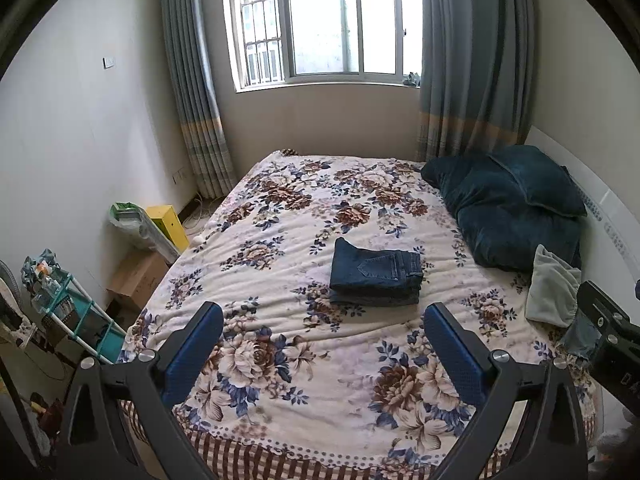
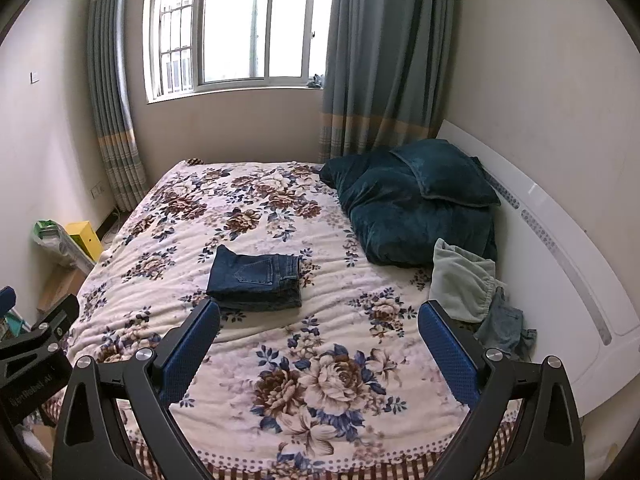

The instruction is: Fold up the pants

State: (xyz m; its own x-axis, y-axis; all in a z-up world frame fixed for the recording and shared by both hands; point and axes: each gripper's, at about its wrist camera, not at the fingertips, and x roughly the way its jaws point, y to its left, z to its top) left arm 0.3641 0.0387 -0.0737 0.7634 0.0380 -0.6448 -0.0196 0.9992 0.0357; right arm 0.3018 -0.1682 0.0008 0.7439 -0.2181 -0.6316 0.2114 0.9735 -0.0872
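Denim pants (image 1: 376,278) lie in a compact folded stack near the middle of the floral bedspread (image 1: 280,360), back pocket facing up, layers aligned along the near edge. I judge the fold complete or close to it; the remaining step, as I read it, is inspection and release.

My left gripper (image 1: 324,352) is spread wide and holds nothing; my right gripper (image 2: 320,354) is likewise spread and empty. Both hang over the near end of the bed, well apart from the stack.

Procedure for finishing well: keep both sets of fingers clear of the stack so no layer is dragged. If a correction is needed, approach from the near edge and press flat instead of pinching a single layer.

Limits of view: the underside and far edge of the stack are hidden, so I cannot confirm the lower layers are square. Grey cloth (image 2: 460,280) by the teal pillows (image 2: 416,216) is bunched; a bluish piece beside it is too crumpled to identify.
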